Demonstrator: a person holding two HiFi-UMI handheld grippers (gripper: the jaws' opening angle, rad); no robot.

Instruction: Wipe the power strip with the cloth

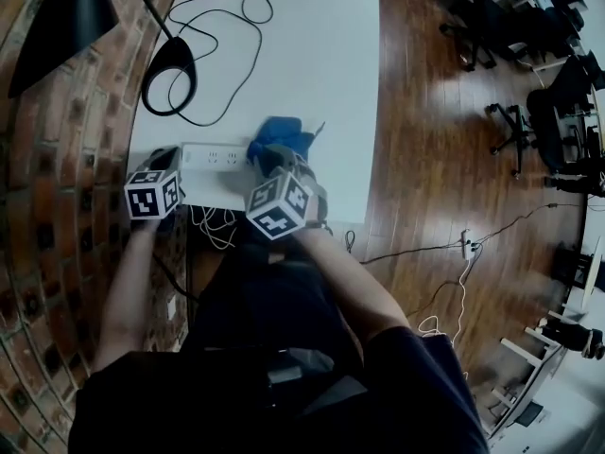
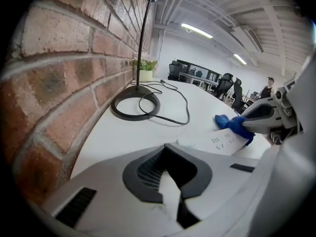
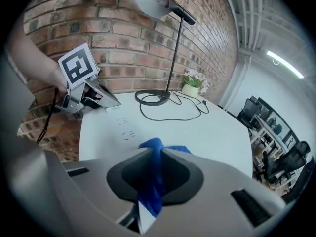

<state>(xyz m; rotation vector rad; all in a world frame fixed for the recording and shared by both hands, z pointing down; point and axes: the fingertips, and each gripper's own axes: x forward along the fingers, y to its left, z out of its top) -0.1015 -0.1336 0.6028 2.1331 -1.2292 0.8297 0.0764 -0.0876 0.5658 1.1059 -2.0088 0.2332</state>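
The white power strip (image 1: 216,156) lies along the near edge of the white table (image 1: 312,64), its sockets facing up (image 3: 127,128). A blue cloth (image 1: 281,136) sits bunched at its right end. My right gripper (image 1: 275,162) is shut on that cloth, which runs up between the jaws (image 3: 154,174) and bulges out beyond them, resting on the strip (image 2: 219,142). At the strip's left end, next to the brick wall, is my left gripper (image 1: 168,159). Its jaws (image 2: 167,172) are shut, and its tips (image 3: 106,102) rest at that end of the strip.
A black desk lamp (image 1: 170,64) stands on its round base (image 2: 136,107) by the wall, its black cable (image 1: 222,26) looping over the table. A small potted plant (image 3: 192,85) is at the far end. White cables (image 1: 213,223) hang below the near edge. Wooden floor lies to the right.
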